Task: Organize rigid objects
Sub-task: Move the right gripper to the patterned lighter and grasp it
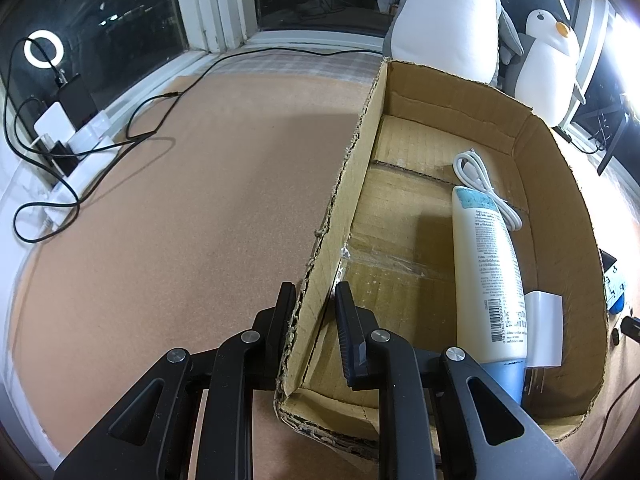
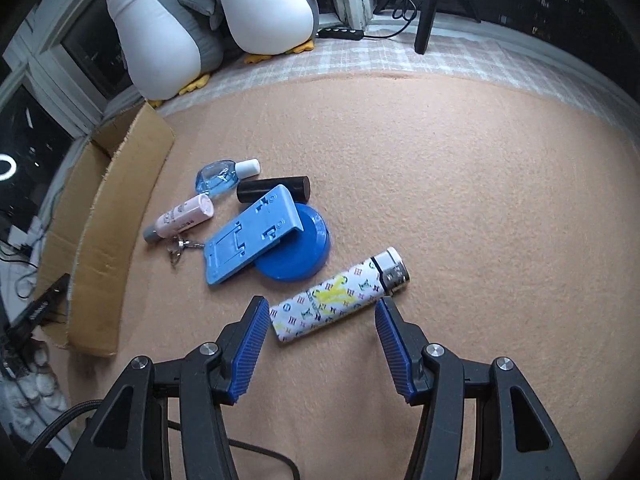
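Left gripper (image 1: pixel 314 300): I see it clamped on the near side wall of the cardboard box (image 1: pixel 560 184), one finger outside, one inside.
Box contents, left view only: I count three things, one white coiled cable (image 1: pixel 486 188), one cream lotion tube (image 1: pixel 490 276) lying lengthwise, one white plug adapter (image 1: pixel 544 328) touching the tube's right side.
Loose things on the blanket, right view only: I count seven, one pink tube (image 2: pixel 182 218), one small key (image 2: pixel 180 246), one blue clear bottle (image 2: pixel 222 176), one black cylinder (image 2: pixel 274 190), one blue phone stand (image 2: pixel 250 240) leaning on one blue round lid (image 2: pixel 298 252), one patterned lighter (image 2: pixel 340 296).
Right gripper (image 2: pixel 320 316): I have it spread, its fingers flanking the lighter's near end, pads not pressing.
Plush penguins (image 2: pixel 264 4): two in both views.
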The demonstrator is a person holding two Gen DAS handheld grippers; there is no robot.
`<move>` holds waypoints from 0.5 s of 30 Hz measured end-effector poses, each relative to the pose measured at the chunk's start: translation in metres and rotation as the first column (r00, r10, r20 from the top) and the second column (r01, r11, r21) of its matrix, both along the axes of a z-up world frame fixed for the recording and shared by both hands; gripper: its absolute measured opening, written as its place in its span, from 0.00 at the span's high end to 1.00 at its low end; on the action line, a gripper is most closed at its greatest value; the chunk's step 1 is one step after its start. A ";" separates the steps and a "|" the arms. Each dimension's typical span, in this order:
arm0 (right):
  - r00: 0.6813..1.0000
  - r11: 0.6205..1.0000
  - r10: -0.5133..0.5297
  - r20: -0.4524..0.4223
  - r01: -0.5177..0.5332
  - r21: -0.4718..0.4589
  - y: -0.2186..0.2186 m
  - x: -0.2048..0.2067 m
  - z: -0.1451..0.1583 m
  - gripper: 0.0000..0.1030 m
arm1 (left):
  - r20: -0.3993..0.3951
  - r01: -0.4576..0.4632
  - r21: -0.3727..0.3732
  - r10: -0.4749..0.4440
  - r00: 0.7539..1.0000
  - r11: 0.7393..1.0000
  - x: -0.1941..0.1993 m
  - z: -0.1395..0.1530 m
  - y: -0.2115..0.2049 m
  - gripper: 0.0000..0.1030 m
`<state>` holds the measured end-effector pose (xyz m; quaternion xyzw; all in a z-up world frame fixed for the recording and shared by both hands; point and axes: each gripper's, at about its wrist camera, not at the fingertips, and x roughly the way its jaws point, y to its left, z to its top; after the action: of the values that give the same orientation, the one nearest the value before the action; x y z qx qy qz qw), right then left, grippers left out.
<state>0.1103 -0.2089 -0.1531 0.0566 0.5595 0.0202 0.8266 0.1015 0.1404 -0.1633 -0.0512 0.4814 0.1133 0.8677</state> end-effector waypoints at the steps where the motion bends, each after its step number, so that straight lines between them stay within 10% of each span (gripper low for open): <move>1: 1.000 1.000 0.000 -0.005 -0.001 -0.020 0.003 0.001 -0.002 0.50 | 0.000 0.000 -0.001 0.000 1.000 1.000 0.000 0.000 0.000 0.82; 15: 0.999 0.992 0.044 -0.031 -0.047 -0.115 0.006 0.007 -0.011 0.51 | 0.003 -0.003 -0.008 0.003 1.000 1.000 0.000 0.000 0.001 0.82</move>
<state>0.1172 -0.2031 -0.1637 -0.0039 0.5727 0.0058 0.8197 0.1014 0.1409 -0.1635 -0.0554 0.4806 0.1127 0.8679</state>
